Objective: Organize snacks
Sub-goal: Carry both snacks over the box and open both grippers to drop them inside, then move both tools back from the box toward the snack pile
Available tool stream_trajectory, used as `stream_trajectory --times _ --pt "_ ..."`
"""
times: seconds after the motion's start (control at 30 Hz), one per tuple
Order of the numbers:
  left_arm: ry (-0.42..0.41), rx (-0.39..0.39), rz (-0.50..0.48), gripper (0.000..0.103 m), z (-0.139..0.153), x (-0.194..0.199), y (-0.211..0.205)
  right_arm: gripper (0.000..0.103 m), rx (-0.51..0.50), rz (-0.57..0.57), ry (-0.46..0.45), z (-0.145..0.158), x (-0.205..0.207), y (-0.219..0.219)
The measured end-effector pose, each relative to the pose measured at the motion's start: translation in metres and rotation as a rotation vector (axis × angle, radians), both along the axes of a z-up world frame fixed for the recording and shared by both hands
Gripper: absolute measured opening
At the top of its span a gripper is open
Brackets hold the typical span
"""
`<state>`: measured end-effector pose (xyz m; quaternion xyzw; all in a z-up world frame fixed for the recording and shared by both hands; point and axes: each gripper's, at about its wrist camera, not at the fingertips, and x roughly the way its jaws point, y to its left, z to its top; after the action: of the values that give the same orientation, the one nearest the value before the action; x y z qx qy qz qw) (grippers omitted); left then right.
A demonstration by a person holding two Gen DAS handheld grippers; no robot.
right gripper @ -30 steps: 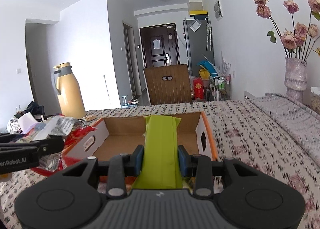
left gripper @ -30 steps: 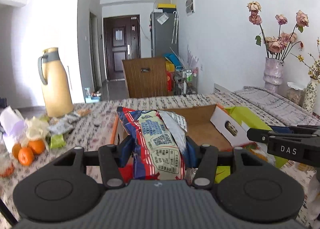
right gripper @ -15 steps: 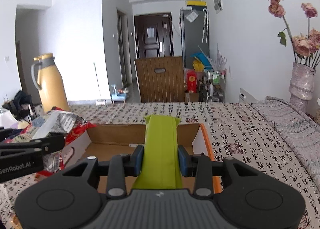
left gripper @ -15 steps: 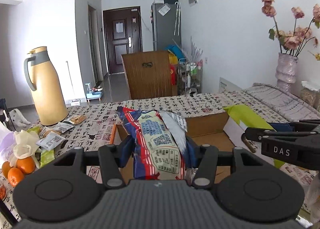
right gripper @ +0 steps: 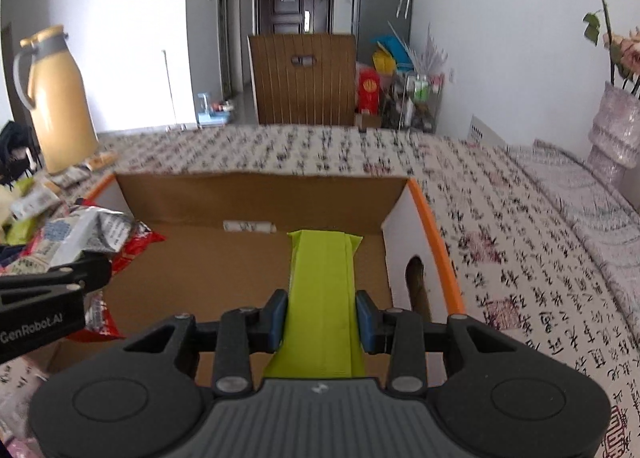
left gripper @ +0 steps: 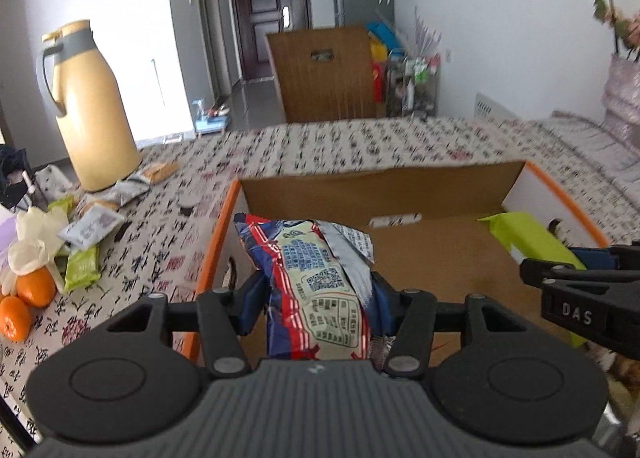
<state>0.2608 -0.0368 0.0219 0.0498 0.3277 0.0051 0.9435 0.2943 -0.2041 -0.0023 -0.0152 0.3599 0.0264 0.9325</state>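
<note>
Left-wrist view, from 9 o'clock to 3 o'clock. At 9 o'clock the oranges (left gripper: 24,304) are cut by the frame edge, and the loose snack packets (left gripper: 90,226) beside them are too blurred for you to read. The yellow jug (left gripper: 94,106) stands at 10 o'clock on the patterned tablecloth (left gripper: 360,146).

Your left gripper (left gripper: 316,294) is clamped on the blue-and-red snack bag (left gripper: 320,282), its blue pads pressing both sides. The bag's lower end is hidden behind the gripper body; the upper end is crumpled, showing a pale label panel with a small square code and a silvery fold. It hangs over the left part of the cardboard box (left gripper: 384,190), whose rim is edged orange. At 3 o'clock the other gripper enters, its far side cut off.

Right-wrist view, from 9 o'clock to 3 o'clock. At 9 o'clock the left gripper's finger covers much of the snack bag, and only a crumpled silver and red corner shows.

Your right gripper (right gripper: 322,320) grips the lime-green packet (right gripper: 324,298) between its pads. The packet is plain, flat and long, with a folded seam at its far end; its near end disappears under the gripper body. It points toward 12 o'clock over the box's right part, near the wall with the handle hole. Whether either snack touches the box floor cannot be told. At 3 o'clock the vase (right gripper: 612,138) and flowers are cropped.
</note>
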Motion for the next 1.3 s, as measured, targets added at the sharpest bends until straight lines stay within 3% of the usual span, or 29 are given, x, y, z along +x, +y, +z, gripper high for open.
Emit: stream_trajectory --times 0.2,0.23,0.33,0.4,0.43,0.6,1.3 --pt "0.026 -0.002 0.017 0.061 -0.008 0.002 0.001 0.037 0.011 -0.008 0.012 -0.003 0.000 -0.003" --pt "0.020 -0.001 0.022 0.064 -0.007 0.001 0.003 0.043 0.013 -0.007 0.011 -0.002 -0.001 -0.004" --pt "-0.002 -0.019 0.030 0.091 0.000 -0.004 0.006 0.066 0.016 -0.011 -0.006 0.002 -0.003 -0.008" --pt "-0.037 -0.018 0.041 0.103 0.006 -0.010 0.008 0.077 0.022 -0.012 -0.017 0.004 -0.006 -0.010" --pt "-0.052 -0.019 0.039 0.103 0.009 -0.013 0.009 0.086 0.026 -0.015 -0.022 0.006 -0.008 -0.011" --pt "-0.088 -0.033 0.019 0.103 0.018 -0.023 0.011 0.103 0.036 -0.017 -0.057 0.017 -0.019 -0.015" --pt "-0.207 -0.152 0.025 0.103 0.036 -0.115 0.040 0.103 0.040 0.019 -0.255 0.044 -0.115 -0.030"
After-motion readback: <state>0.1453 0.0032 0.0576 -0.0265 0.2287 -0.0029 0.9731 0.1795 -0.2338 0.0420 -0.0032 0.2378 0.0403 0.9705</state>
